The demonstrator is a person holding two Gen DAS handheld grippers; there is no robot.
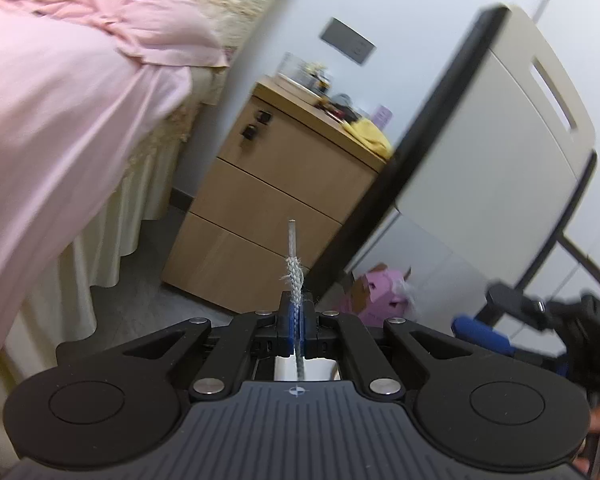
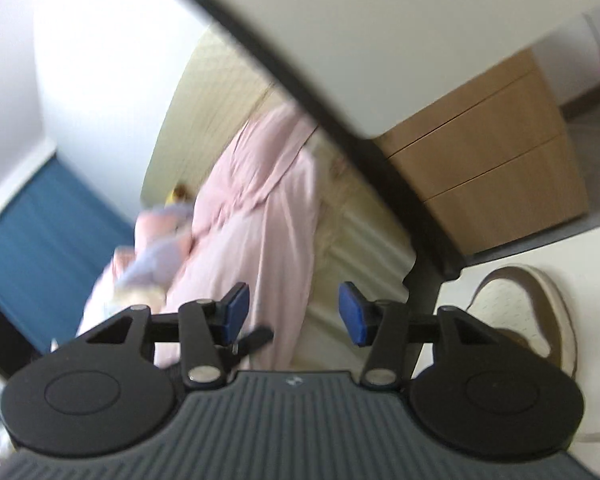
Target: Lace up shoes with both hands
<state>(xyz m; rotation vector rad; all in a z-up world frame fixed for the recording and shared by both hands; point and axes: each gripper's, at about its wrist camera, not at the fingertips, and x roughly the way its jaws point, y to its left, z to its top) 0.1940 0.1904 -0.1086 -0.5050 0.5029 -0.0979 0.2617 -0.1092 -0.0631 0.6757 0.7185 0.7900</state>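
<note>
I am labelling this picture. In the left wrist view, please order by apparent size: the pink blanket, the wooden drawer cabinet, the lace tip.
1. pink blanket
2. wooden drawer cabinet
3. lace tip, smallest despite being nearest the camera.

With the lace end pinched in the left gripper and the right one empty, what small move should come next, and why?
Probably bring the left gripper back toward the shoe and aim the lace tip at an eyelet. The lace stands clamped between its shut pads with the stiff tip free beyond them, while the right gripper is open and empty, with the shoe low at its right.
</note>
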